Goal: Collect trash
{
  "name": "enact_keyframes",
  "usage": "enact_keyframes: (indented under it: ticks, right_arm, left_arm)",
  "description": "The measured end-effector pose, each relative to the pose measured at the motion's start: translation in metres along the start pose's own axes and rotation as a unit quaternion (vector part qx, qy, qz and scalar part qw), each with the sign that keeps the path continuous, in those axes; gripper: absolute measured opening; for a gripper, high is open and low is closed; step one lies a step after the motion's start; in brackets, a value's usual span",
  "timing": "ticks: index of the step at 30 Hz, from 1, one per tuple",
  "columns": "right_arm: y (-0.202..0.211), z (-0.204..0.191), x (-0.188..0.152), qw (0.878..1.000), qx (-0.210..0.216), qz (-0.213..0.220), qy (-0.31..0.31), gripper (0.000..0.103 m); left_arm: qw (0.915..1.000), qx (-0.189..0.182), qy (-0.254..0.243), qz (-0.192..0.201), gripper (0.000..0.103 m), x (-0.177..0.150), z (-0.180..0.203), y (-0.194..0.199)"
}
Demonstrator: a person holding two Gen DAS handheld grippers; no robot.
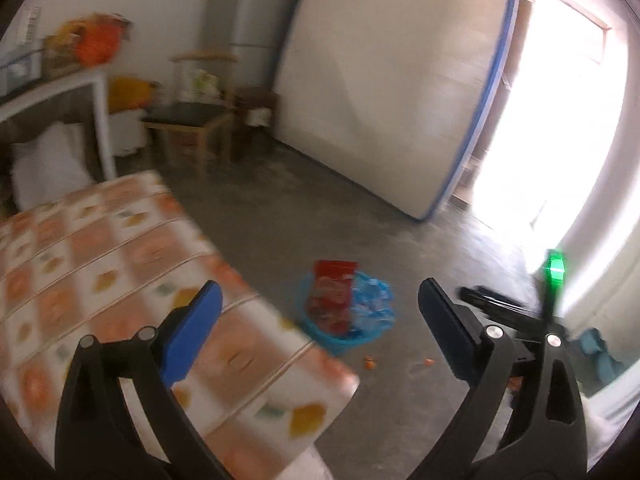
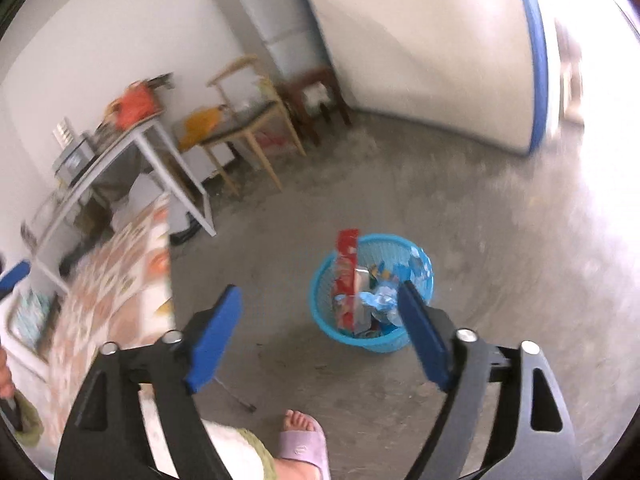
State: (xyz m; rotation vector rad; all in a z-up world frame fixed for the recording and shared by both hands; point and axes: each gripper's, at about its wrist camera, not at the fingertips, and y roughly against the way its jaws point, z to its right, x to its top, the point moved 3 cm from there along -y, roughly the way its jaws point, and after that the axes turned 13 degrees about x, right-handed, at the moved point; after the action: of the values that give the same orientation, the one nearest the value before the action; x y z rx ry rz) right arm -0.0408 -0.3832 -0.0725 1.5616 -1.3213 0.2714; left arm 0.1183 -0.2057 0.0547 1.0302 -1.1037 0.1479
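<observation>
On the grey concrete floor of this room, with a big mattress propped against the far wall, I am standing at the corner of the table with the orange-checked cloth, and both of my tools are empty. From the right wrist view I look almost straight down at the blue basket, which stands on the floor well apart from the table; it already holds a tall red snack packet leaning against its left wall, crumpled blue plastic and some smaller wrappers I cannot make out. My right gripper has its blue pads spread wide with nothing between them, hanging above and a little short of the basket. My left gripper is likewise spread wide and holds nothing, poised over the table's corner with the basket beyond it. The part of the cloth I can see is bare, though the blur hides detail. I judge that most of the collecting is done, since the basket is well filled. What seems left are two small orange scraps lying on the floor just beside the basket in the left wrist view; they are tiny, and I expect pinching them off the concrete will be fiddly.
</observation>
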Motion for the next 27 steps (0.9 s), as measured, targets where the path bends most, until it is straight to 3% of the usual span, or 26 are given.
enact_keyframes:
  ticks: [4,9,14,20,23,27]
  right_arm:
    - [0.041,-0.076,-0.023,0.996,-0.026,0.025,0.079,0.097]
    - [0.069,-0.141,-0.05,0.993,-0.033,0.029,0.108,0.097]
    - [0.075,-0.177,-0.069,0.988,-0.082,0.014,0.132,0.097]
    - [0.082,-0.187,-0.078,0.982,-0.13,0.033,0.133,0.097]
    - [0.083,-0.184,-0.082,0.983,-0.135,0.043,0.114,0.097]
    - [0.075,-0.182,-0.088,0.981,-0.155,0.022,0.112,0.097]
  left_arm:
    - [0.9987,0.042,0.03,0.006,0.095,-0.031,-0.013,0.038]
    - [0.9906,0.128,0.049,-0.003,0.095,-0.071,-0.026,0.074]
    - [0.9763,0.211,0.042,-0.02,0.095,-0.101,-0.024,0.092]
    - [0.9731,0.228,0.024,-0.024,0.095,-0.11,-0.02,0.095]
    - [0.9713,0.232,0.021,-0.05,0.094,-0.117,-0.02,0.088]
    - [0.9698,0.229,0.035,-0.077,0.094,-0.129,-0.022,0.077]
